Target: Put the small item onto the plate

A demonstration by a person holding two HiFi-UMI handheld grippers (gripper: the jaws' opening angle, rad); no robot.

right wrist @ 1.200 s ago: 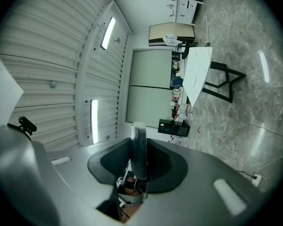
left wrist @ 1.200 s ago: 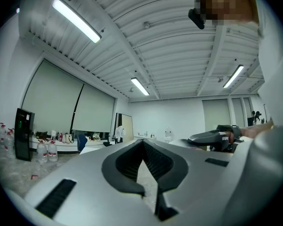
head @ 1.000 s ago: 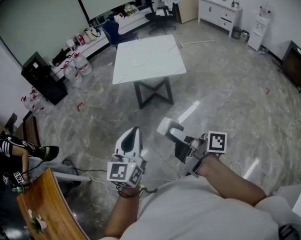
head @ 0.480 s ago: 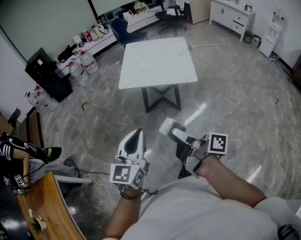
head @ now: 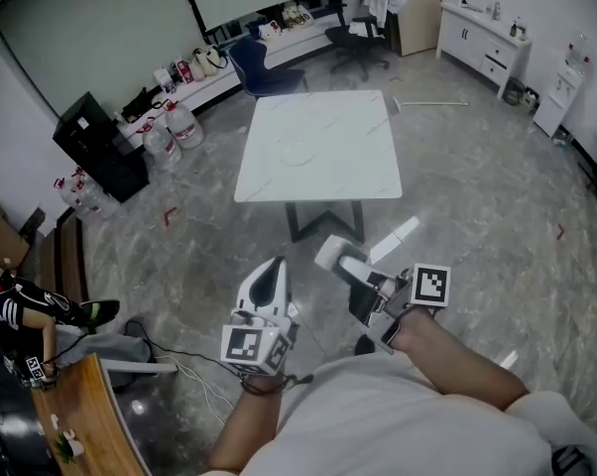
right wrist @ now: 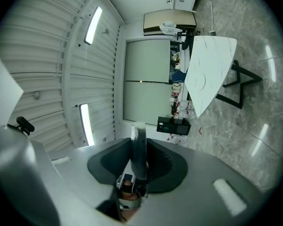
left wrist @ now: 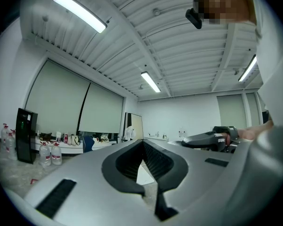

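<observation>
Looks like the carry step to me: the right gripper (right wrist: 139, 136) is clamped on the item (right wrist: 138, 154), a thin pale strip, well short of the table (head: 323, 147). The plate (head: 297, 153) sits near the table's middle. The left gripper (left wrist: 142, 144) has its jaws together on nothing, so next up is reaching the table and letting go low over the plate.

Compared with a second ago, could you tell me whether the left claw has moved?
Yes: the left claw has come forward, closer to the white table ahead.
</observation>
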